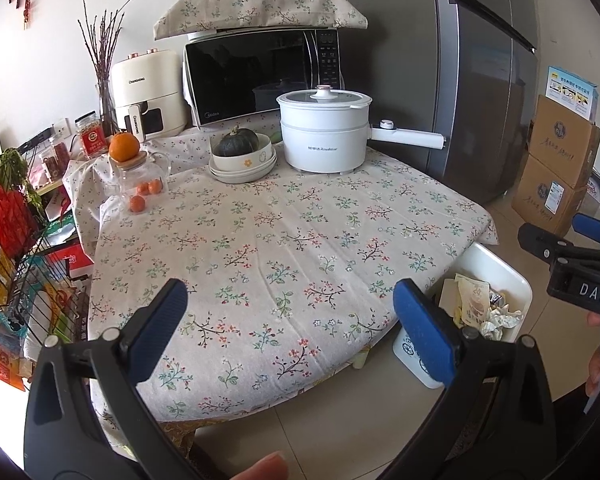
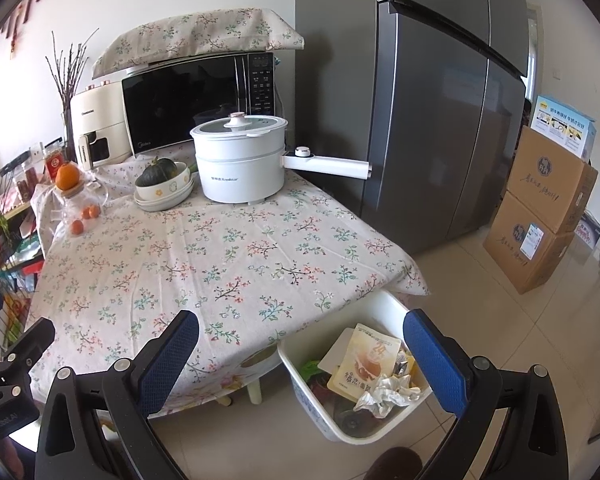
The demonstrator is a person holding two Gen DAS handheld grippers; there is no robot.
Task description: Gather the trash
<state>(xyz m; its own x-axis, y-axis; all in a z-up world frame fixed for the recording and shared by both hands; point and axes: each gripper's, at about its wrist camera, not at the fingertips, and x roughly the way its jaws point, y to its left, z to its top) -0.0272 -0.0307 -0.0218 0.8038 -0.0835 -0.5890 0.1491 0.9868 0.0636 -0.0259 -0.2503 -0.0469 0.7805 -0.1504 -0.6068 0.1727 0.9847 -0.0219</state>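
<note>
Left wrist view: left gripper (image 1: 290, 324), jaws spread wide, empty, above the near table (image 1: 260, 248) edge; no loose trash visible on the cloth. White bin (image 1: 516, 280) on the floor to the right holds wrappers and crumpled paper (image 1: 500, 318).

Right wrist view: right gripper (image 2: 300, 356), wide open, empty, near the bin (image 2: 300, 368). Judgement: collection looks essentially finished.

Bright, even daylight — sharp centre, fisheye-bent edges, dark corners.
</note>
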